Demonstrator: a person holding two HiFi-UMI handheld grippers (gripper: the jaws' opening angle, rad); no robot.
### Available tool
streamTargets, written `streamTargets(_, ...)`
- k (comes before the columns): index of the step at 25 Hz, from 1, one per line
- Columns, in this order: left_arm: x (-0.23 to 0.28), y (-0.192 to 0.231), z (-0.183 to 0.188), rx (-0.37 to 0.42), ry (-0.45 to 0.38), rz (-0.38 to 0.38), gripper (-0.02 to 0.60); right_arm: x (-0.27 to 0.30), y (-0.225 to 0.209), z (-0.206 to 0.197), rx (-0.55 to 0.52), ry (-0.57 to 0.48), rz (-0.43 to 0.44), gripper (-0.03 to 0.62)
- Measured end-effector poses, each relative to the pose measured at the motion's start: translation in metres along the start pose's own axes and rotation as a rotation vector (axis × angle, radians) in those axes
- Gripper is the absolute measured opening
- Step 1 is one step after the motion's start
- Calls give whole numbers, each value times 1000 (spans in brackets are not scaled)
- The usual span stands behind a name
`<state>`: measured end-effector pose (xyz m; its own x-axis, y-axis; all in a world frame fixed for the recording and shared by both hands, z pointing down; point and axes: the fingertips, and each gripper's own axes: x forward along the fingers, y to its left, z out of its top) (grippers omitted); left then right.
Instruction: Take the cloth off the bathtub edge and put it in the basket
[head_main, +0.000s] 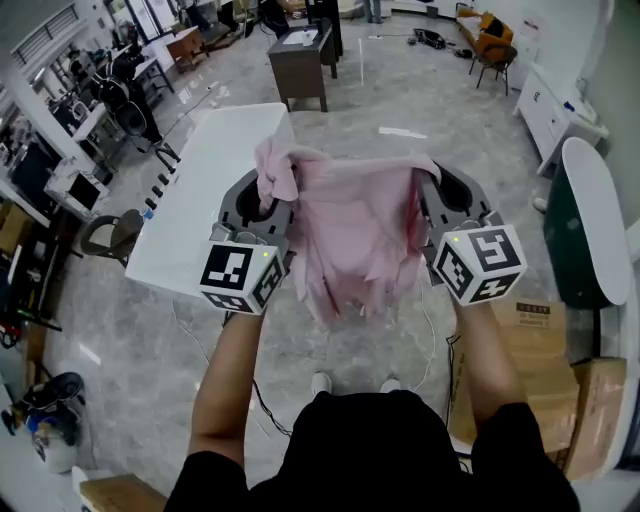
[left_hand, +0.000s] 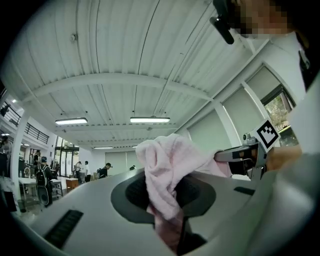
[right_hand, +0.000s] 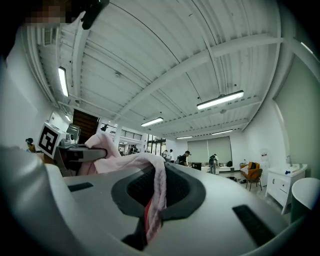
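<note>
A pink cloth (head_main: 350, 225) hangs spread between my two grippers, held up at chest height over the floor. My left gripper (head_main: 262, 192) is shut on the cloth's left corner, which bunches above its jaws (left_hand: 167, 165). My right gripper (head_main: 440, 190) is shut on the right edge, and a strip of cloth (right_hand: 155, 190) runs down between its jaws. In the left gripper view the right gripper (left_hand: 250, 152) shows at the right. The right gripper view has the left gripper (right_hand: 65, 145) at its left. Both grippers point roughly level. No basket shows in any view.
A white table (head_main: 215, 190) stands just beyond my left gripper. A white-rimmed, dark green tub shape (head_main: 590, 215) lies at the right edge. Cardboard boxes (head_main: 545, 370) sit at the lower right, and cables run over the marble floor (head_main: 130, 340). Desks and people are far off.
</note>
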<state>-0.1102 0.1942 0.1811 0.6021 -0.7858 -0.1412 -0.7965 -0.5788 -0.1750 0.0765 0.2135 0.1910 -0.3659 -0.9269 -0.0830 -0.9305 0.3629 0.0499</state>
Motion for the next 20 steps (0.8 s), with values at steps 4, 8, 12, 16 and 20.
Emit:
streamTargets(4, 10, -16, -6, -4, 27, -5, 100, 0, -11, -5, 1, 11, 13, 35)
streamTargets(8, 21, -40, -3, -14, 38, 11, 98, -14, -31, -7, 16, 9, 34, 35)
streamTargets(12, 34, -72, 7, 6, 30, 30, 98, -32, -48, -7, 9, 11, 88, 35)
streamTargets(16, 49, -90, 20, 30, 4, 46, 98, -32, -54, 4, -5, -9, 148, 35)
streamTargets(20, 62, -87, 18, 16, -2, 43, 98, -13, -46, 12, -2, -14, 187, 35)
